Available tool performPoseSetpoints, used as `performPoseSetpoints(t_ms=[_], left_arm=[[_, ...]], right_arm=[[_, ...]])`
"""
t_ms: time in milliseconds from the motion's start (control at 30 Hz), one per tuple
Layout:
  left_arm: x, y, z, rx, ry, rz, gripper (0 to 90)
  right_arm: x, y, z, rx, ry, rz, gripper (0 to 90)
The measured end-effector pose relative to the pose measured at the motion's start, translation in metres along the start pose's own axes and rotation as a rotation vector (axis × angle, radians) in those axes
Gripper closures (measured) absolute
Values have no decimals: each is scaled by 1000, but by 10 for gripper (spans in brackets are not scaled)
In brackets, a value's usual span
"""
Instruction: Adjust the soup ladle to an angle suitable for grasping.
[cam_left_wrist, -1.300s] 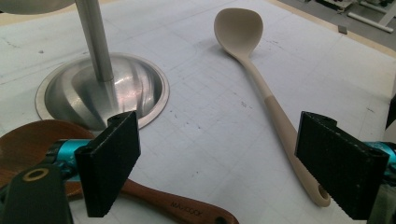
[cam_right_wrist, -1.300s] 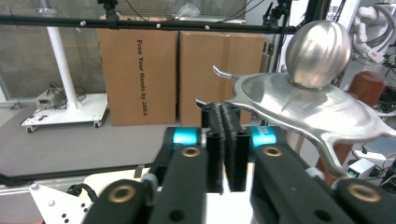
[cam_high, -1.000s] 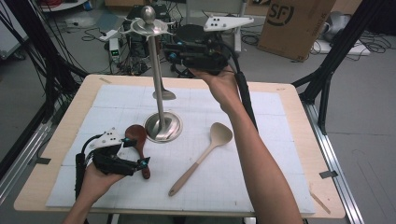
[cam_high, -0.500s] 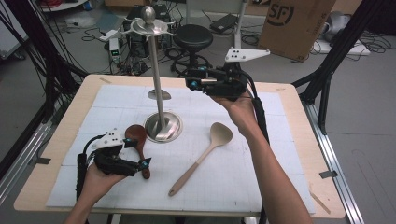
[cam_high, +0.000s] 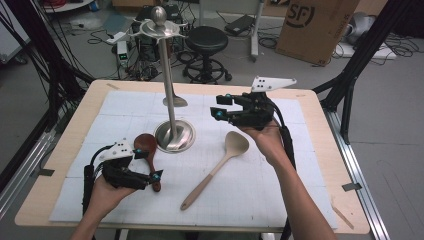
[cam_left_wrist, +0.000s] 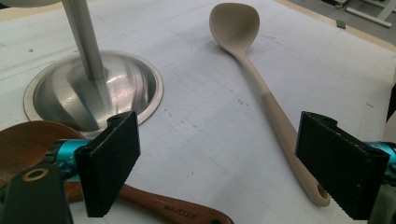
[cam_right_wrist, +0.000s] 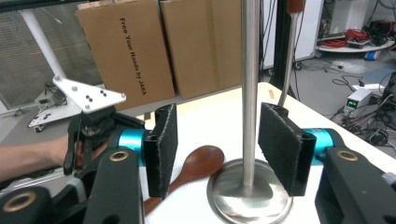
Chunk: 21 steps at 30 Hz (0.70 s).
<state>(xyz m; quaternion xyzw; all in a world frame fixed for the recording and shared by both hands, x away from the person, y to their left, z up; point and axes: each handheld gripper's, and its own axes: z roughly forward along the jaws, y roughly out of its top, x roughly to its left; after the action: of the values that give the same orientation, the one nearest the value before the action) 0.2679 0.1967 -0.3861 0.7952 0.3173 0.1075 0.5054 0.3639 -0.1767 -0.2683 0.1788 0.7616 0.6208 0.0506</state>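
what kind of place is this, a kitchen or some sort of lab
Most likely a robotics lab or workshop, not a kitchen. A wooden table stands on a bare floor strewn with cables, with shipping cartons stacked behind and a work stool nearby.

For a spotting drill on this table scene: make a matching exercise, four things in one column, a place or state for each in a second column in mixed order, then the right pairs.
Things
1. beige spoon
2. dark wooden spoon
3. metal stand
4. right gripper

Places or states
A. stands upright on a round base near the middle of the mat
B. held above the table, jaws open, nothing between them
C. lies flat on the mat by the person's right hand, bowl away from the person
D. lies beside the stand's base, at the left gripper

Pairs: 1-C, 2-D, 3-A, 4-B
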Motion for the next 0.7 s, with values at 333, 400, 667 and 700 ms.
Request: performPoseSetpoints(t_ms=[333,400,667,700], left_arm=[[0,0,1,-1,3,-4,146],[-1,0,2,1,3,0,146],[-3,-1,3,-5,-1,-3,144],[-3,-1,3,-5,-1,-4,143]], right_arm=[[3,-33,-14,10,-11,31,438],[5,-39,-16,6,-15,31,436],[10,-64,-27,27,-36,55,423],[11,-67,-29,27,-37,58,423]])
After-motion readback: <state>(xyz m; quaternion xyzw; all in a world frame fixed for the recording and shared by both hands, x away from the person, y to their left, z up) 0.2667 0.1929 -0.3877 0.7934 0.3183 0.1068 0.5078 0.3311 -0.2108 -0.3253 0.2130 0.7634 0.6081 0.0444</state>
